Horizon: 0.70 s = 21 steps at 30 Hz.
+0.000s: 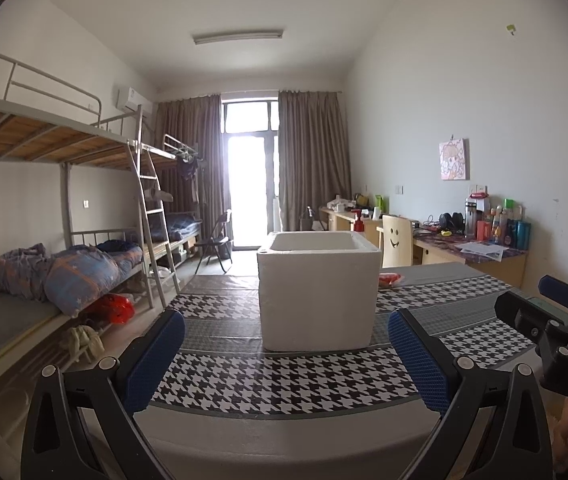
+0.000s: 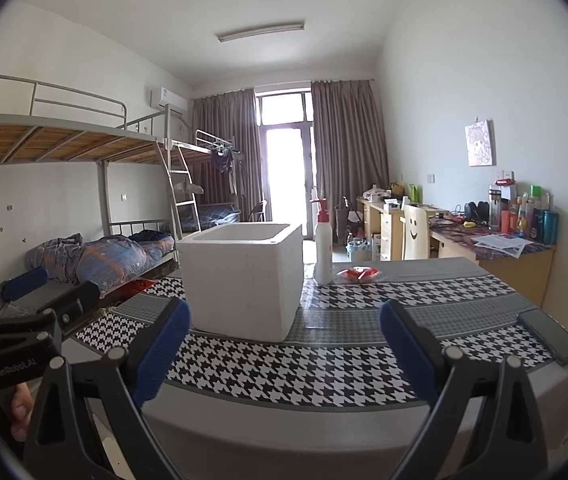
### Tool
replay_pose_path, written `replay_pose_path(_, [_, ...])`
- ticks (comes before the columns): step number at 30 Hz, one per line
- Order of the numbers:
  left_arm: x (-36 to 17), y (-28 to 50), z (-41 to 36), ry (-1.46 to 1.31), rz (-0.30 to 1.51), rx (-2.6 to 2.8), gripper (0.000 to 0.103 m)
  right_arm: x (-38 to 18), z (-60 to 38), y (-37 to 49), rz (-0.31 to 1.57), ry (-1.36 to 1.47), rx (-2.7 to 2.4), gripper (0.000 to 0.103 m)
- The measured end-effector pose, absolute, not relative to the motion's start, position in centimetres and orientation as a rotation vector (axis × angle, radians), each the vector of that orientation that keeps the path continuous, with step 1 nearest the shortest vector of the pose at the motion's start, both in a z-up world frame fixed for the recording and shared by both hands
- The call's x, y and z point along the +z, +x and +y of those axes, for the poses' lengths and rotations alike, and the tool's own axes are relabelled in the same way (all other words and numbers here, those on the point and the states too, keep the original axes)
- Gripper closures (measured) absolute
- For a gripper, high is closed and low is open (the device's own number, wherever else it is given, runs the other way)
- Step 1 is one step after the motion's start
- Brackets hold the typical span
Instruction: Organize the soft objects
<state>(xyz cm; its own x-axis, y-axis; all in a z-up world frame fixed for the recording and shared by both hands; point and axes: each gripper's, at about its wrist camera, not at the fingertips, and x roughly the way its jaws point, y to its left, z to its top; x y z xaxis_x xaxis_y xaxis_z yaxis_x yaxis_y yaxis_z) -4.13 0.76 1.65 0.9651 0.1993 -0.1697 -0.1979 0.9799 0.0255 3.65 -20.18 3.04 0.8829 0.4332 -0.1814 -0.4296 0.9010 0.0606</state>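
Holding both grippers low at the near edge of the table (image 1: pixel 284 432), I am seeing each one with its blue-padded fingers spread wide and gripping nothing. My left gripper (image 1: pixel 286 354) is pointing straight at the white foam box (image 1: pixel 318 292), which is standing upright on the houndstooth tablecloth (image 2: pixel 304 372) with its top open. My right gripper (image 2: pixel 286 344) is pointing at the cloth just right of that box; in its view the box (image 2: pixel 243 280) is sitting left of centre. A white pump bottle (image 2: pixel 323 254) with a red top is standing just beside the box's right side. Near the bottle, further right, a small red and white packet (image 2: pixel 358 274) is lying flat on the table; from the left view only its edge (image 1: pixel 390 280) is peeking out past the box. A dark phone (image 2: pixel 550 334) is lying near the table's right edge. I cannot tell whether anything is inside the box.
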Motion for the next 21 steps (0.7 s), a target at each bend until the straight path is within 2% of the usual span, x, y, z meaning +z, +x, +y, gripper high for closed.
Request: replay_pose_path(21, [1.73,-4.23,0.5,0.004,0.183,0.189,0.001,2.99,-20.25,3.75,0.199,0.011,0.459,0.005])
